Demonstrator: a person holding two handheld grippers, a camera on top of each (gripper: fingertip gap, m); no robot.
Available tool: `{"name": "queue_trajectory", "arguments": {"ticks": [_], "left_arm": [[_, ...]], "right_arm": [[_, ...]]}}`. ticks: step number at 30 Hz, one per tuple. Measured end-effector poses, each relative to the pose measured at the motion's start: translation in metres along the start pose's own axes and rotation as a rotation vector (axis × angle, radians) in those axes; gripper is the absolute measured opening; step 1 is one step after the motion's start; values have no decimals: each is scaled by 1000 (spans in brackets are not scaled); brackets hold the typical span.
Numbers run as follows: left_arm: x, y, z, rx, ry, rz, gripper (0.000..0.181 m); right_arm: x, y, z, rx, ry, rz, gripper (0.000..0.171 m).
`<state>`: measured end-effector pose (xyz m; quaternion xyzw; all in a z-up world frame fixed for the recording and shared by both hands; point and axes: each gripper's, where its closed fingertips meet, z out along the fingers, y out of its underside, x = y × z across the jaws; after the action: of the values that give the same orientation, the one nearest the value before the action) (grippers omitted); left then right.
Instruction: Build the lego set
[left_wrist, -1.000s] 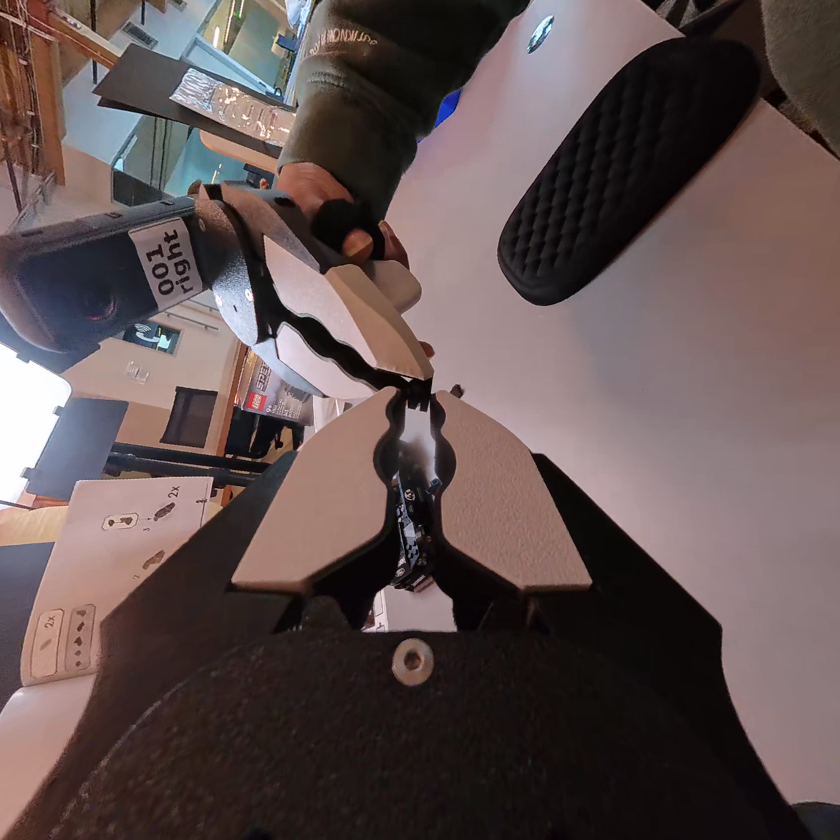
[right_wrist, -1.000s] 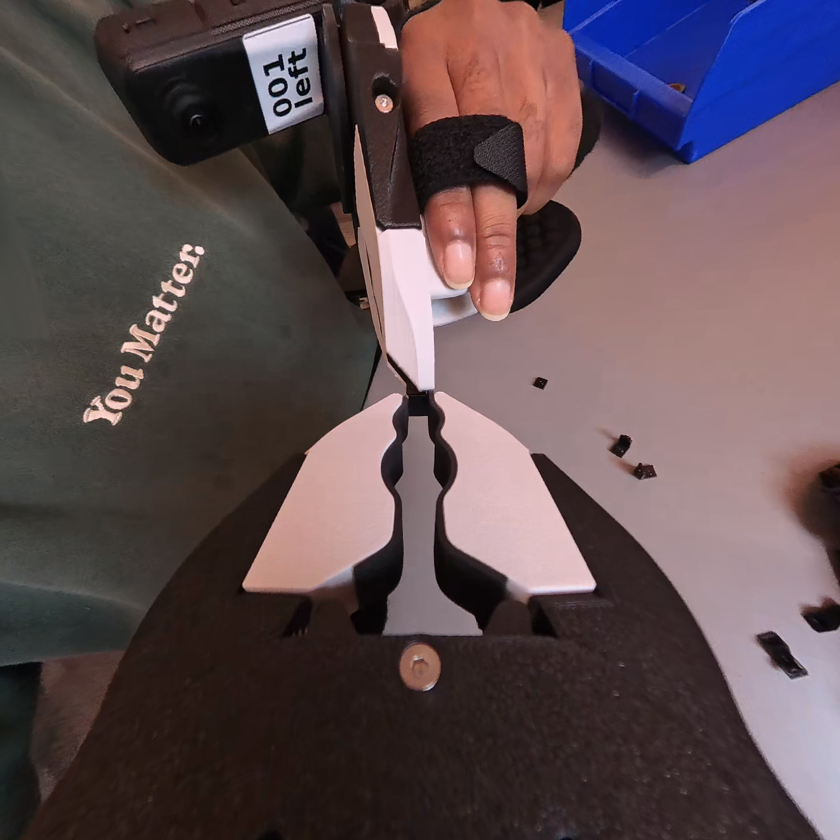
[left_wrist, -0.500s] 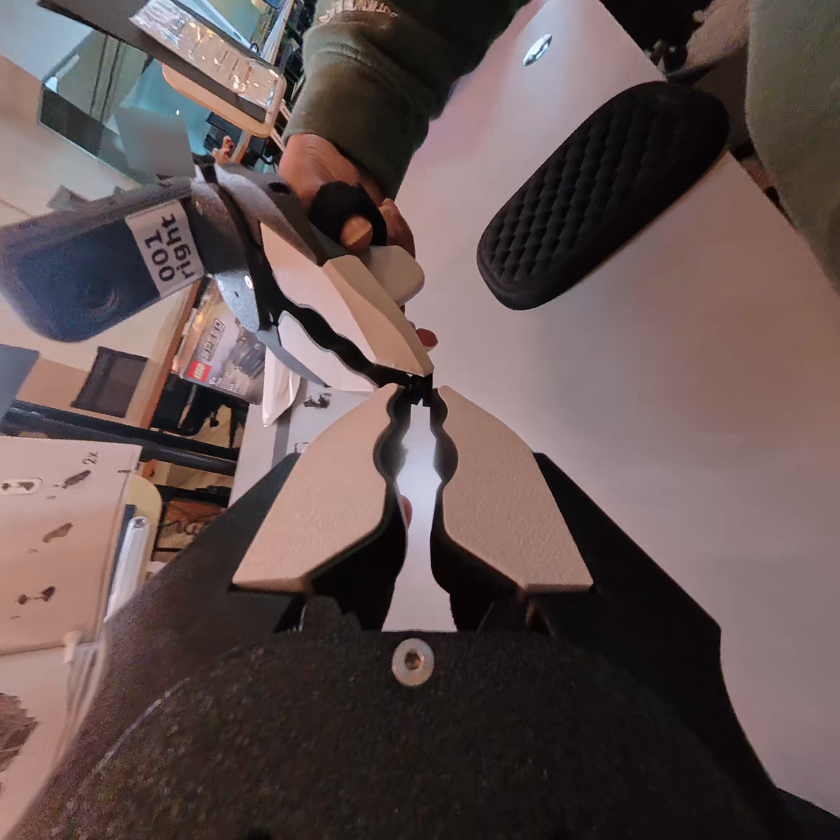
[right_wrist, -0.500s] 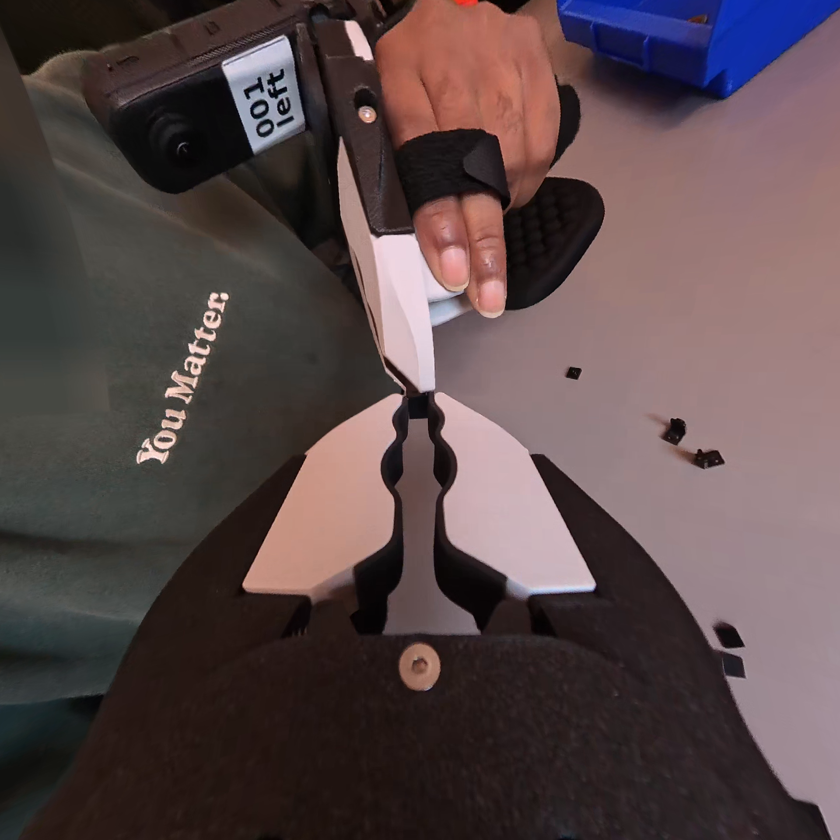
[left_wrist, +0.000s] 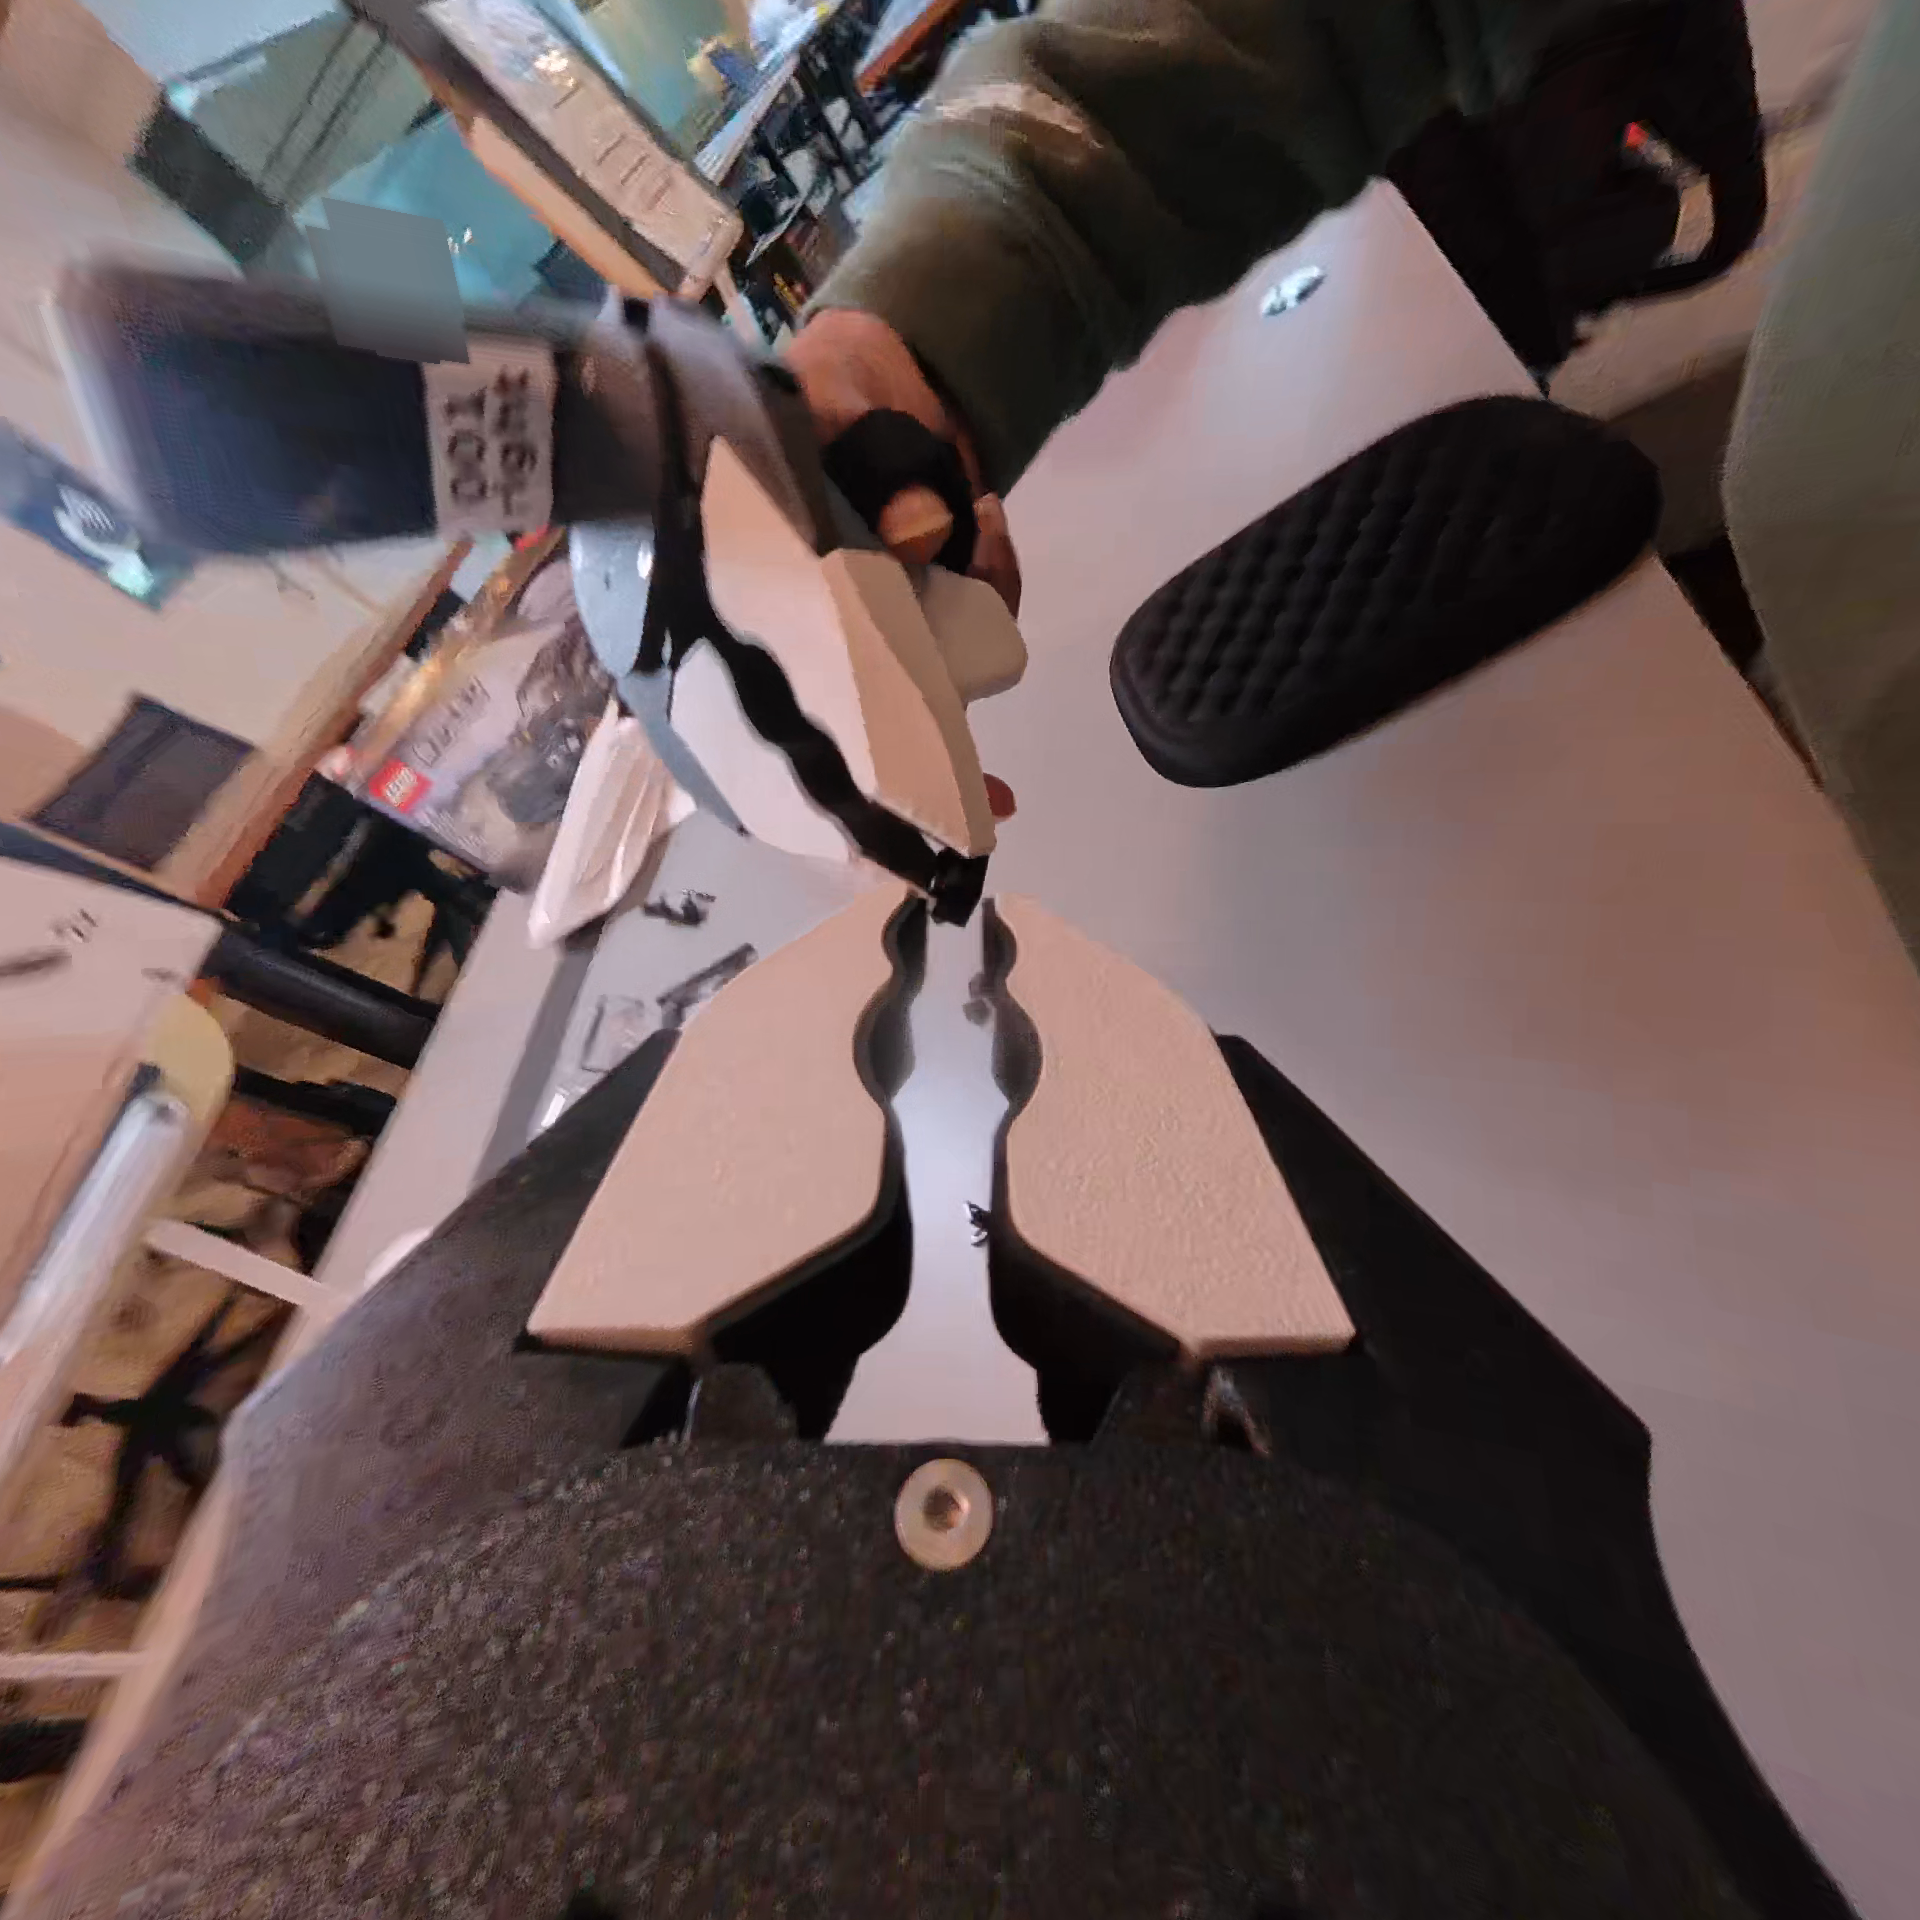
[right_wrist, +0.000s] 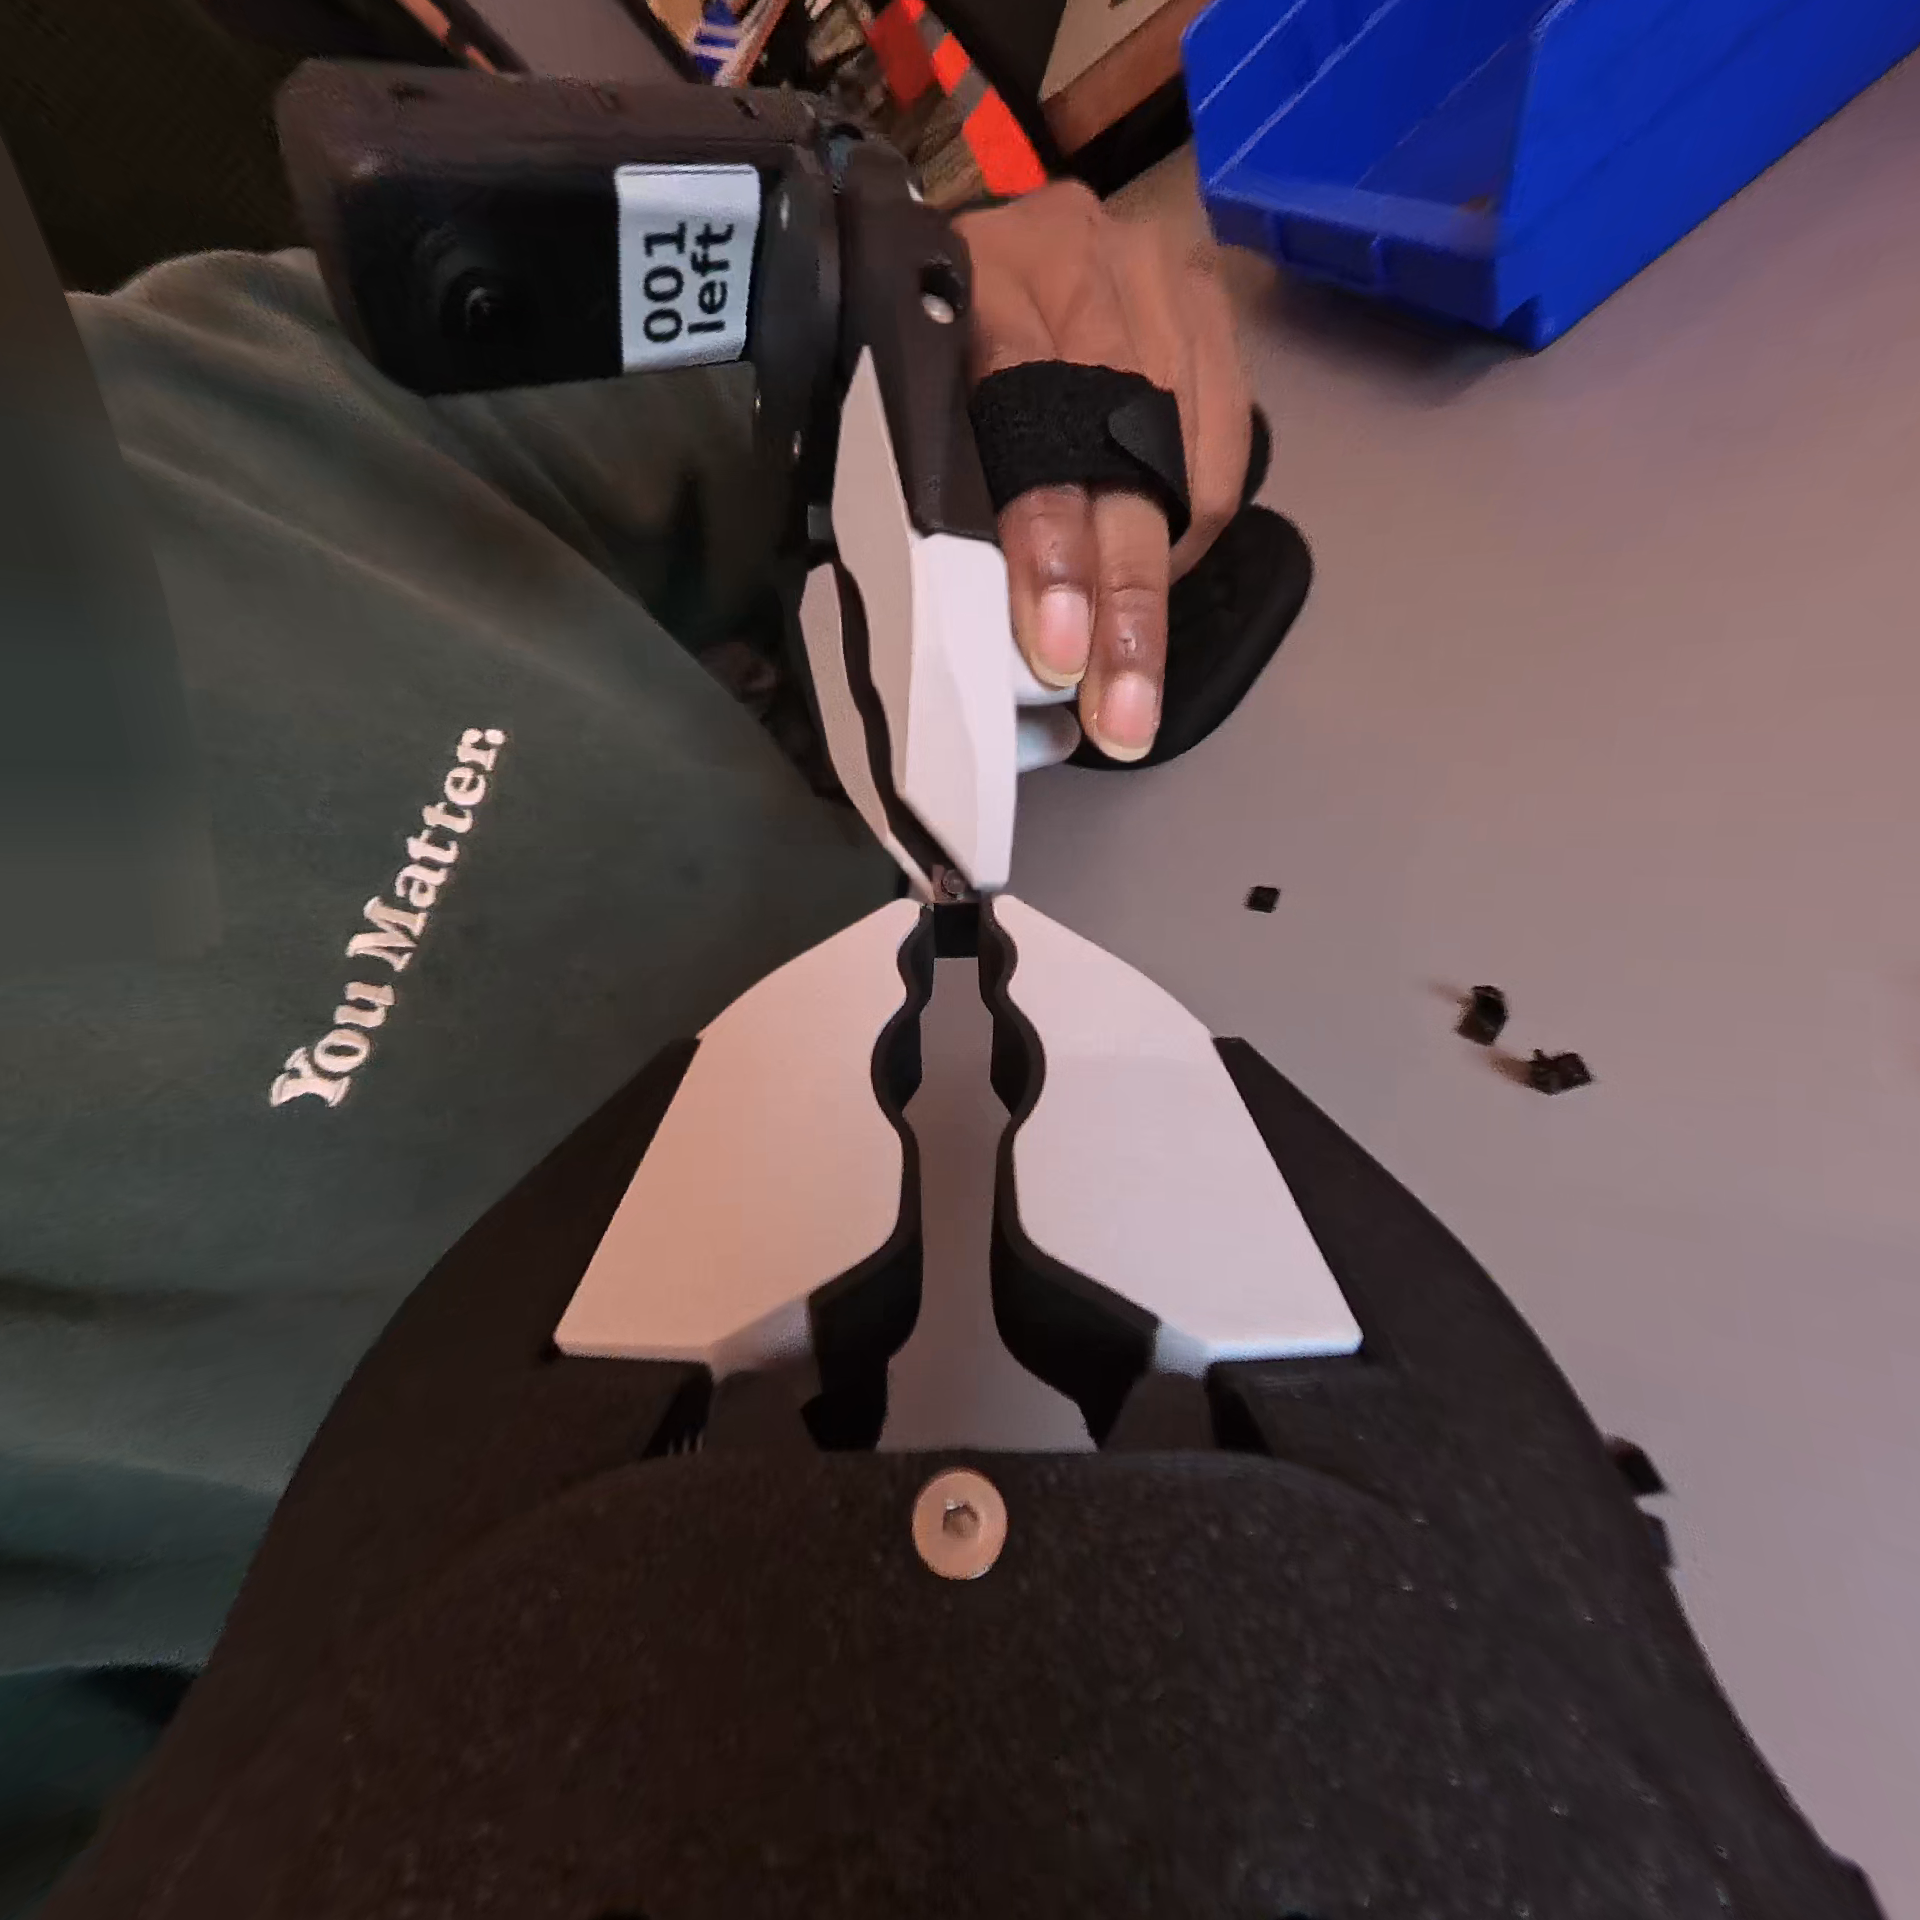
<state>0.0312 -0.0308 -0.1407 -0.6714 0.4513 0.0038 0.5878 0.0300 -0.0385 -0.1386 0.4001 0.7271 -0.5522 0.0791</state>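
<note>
**A:** Where is the lego right now?

**B:** The small black piece (right_wrist: 954, 928) sits up in the air, well above the bench (right_wrist: 1558, 727), pinched at the very tips of the right gripper (right_wrist: 956, 920). The left gripper (right_wrist: 951, 883) meets it tip to tip just above that piece, and seems to be nipping a second tiny dark part (right_wrist: 948, 880) against it. From the left wrist view its own fingers look narrowly parted, with the black piece (left_wrist: 956, 891) at the right gripper's tips (left_wrist: 951, 868), so whether the left truly clamps anything I cannot tell.

**A:** What could go wrong?

**B:** Mostly a slip. Both holds are at the extreme tips, so I judge that any sideways push while pressing the parts together could twist the black piece out and flick it away.

**A:** And if it drops?

**B:** It would land among the loose black bits (right_wrist: 1517, 1044) lying on the bench to the right of the black piece, or on the person's green sweatshirt (right_wrist: 312, 727) to its left, where a dark part is hard to find again.

**A:** Anything else?

**B:** Alignment. The joint is hidden between the tips, so the studs may be off-line; pressing then would jam or cock the parts. The blue bin (right_wrist: 1558, 156), up and right of the black piece, and the black ribbed pad (right_wrist: 1236, 623) beyond it are well clear.
</note>
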Motion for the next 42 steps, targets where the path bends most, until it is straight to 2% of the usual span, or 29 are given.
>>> {"name": "queue_trajectory", "arguments": {"ticks": [1,2,6,9,16,23,26,30,35,38,42], "left_arm": [[-3,4,0,3,5,-73,23],[-6,6,-1,24,7,-174,28],[-20,3,-8,220,35,-582,18],[-24,-1,-10,305,56,-710,17],[-17,-2,-5,284,53,-671,9],[-19,0,-9,316,41,-666,9],[-20,1,-11,354,34,-686,9],[-16,4,-9,358,52,-687,9],[-16,12,-6,333,65,-708,9],[-28,25,-13,328,-1,-744,16],[-52,52,-30,296,-162,-779,12]], "right_arm": [[4,-1,-3,10,41,-31,8],[7,-2,-5,25,82,-70,8],[8,-14,-14,100,196,-202,8],[10,-16,-14,91,268,-275,8],[13,-13,-3,48,305,-333,8],[14,-17,-1,74,329,-359,8],[16,-15,-1,80,361,-379,16],[19,-9,1,89,376,-382,8],[28,-3,1,98,397,-356,8],[55,22,-3,-3,495,-340,8],[95,78,-2,-214,610,-288,8]]}}
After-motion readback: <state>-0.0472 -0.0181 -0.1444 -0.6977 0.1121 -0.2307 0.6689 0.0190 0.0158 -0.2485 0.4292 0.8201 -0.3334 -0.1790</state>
